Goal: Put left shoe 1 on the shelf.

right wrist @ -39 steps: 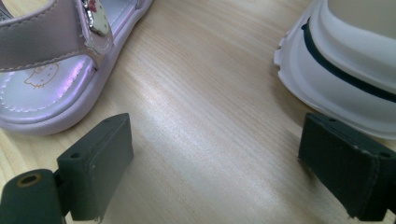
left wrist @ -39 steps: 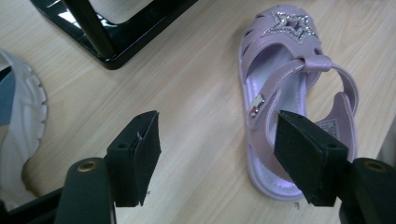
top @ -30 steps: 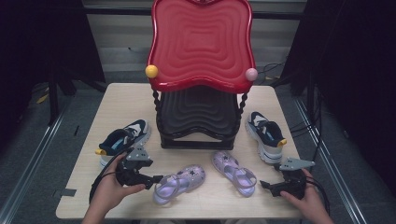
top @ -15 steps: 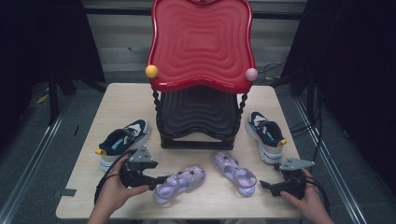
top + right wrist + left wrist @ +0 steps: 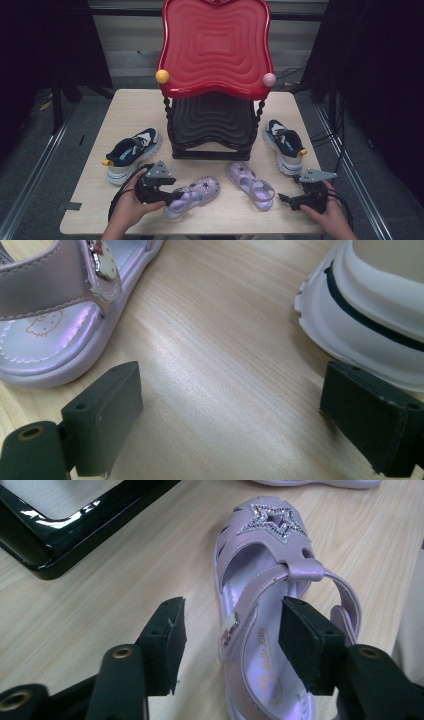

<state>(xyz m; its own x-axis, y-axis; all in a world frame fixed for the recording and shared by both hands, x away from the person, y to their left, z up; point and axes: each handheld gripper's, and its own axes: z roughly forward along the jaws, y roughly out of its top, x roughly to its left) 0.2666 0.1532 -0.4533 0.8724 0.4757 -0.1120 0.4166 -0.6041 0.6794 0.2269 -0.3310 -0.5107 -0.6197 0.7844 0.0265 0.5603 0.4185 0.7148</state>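
On the table (image 5: 100, 210), a navy sneaker (image 5: 131, 154) is lying at far left. Just right of it, the left gripper (image 5: 169, 196) is straddling the heel end of the left purple sandal (image 5: 192, 196); its jaws have just been closing, standing roughly half open, one pad outside the strap and one inside the shoe, neither pressing. The second purple sandal (image 5: 251, 184) is lying near centre. The right gripper (image 5: 284, 199) is resting wide open, holding nothing, between that sandal and the right sneaker (image 5: 284, 145).
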